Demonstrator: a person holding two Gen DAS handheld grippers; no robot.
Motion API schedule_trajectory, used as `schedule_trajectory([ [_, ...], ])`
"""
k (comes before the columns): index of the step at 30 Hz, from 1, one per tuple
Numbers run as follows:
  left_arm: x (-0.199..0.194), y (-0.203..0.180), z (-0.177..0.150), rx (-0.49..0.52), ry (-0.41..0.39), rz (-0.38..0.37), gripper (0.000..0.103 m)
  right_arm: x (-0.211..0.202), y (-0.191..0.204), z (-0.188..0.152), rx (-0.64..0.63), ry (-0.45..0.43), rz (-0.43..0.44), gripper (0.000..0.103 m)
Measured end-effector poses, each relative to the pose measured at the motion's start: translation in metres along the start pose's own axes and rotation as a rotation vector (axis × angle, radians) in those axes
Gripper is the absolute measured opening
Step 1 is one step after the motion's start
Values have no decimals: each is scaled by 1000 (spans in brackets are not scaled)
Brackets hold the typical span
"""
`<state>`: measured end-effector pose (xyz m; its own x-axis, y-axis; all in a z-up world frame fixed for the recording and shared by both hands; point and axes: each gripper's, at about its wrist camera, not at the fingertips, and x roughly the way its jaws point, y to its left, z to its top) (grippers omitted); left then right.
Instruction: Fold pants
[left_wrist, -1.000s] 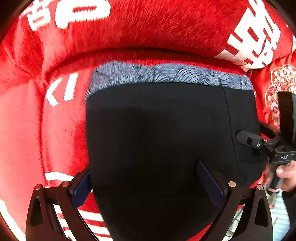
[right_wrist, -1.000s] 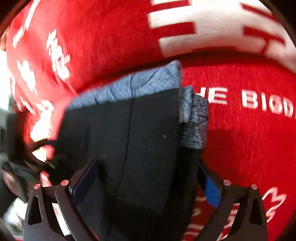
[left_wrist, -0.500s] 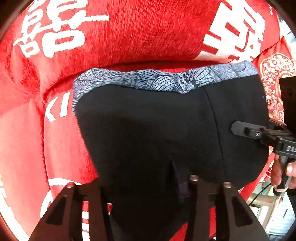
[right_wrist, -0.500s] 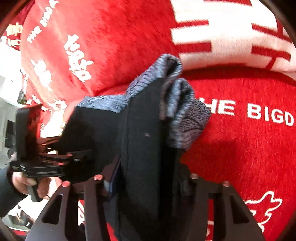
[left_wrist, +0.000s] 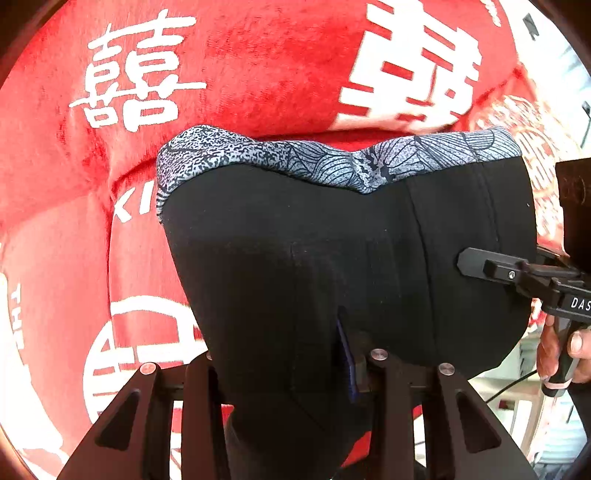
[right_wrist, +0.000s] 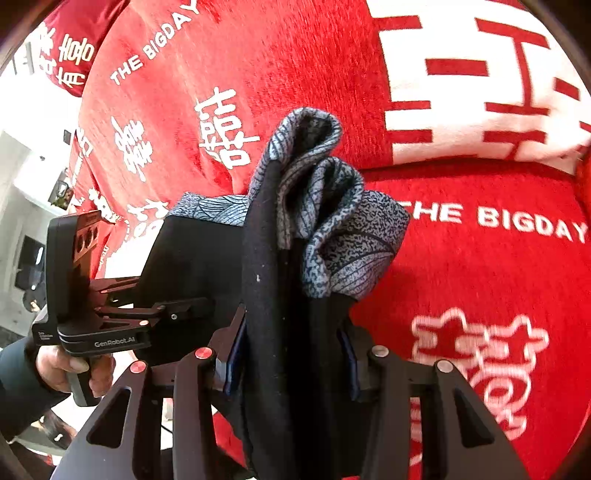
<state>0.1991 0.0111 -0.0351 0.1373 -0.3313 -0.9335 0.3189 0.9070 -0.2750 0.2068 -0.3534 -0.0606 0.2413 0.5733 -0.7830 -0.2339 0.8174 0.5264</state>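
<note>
Well into the fold, judging by the layers: pants (left_wrist: 332, 266) already doubled into a short black stack, patterned grey waistband (left_wrist: 332, 162) along the far edge, several bands bunched together at the right corner (right_wrist: 317, 192). Held up off the red cover (left_wrist: 258, 74), not lying flat on it, lower part hanging toward the cameras. Left gripper (left_wrist: 280, 369) jaws clamped together on the near black edge, cloth squeezed between the blue pads. Right gripper (right_wrist: 291, 354) jaws likewise clamped on a thick bundle of black layers just below the bunched waistband. From the left view, right gripper (left_wrist: 517, 273) reaching in at the pants' right side; from the right view, left gripper (right_wrist: 110, 317) at the far left side. Left to do, probably: one more fold or a straightening of the ruffled waistband corner, then laying the stack down flat on the cover and letting go. Uneven layers at the right corner likely to need smoothing first
</note>
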Motion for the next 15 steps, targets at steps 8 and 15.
schedule_trajectory([
  [8, 36, 0, -62, -24, 116, 2, 39, 31, 3, -58, 75, 104, -63, 47],
  [15, 60, 21, -66, -110, 136, -25, 65, 62, -28, -71, 167, 163, -157, 67],
])
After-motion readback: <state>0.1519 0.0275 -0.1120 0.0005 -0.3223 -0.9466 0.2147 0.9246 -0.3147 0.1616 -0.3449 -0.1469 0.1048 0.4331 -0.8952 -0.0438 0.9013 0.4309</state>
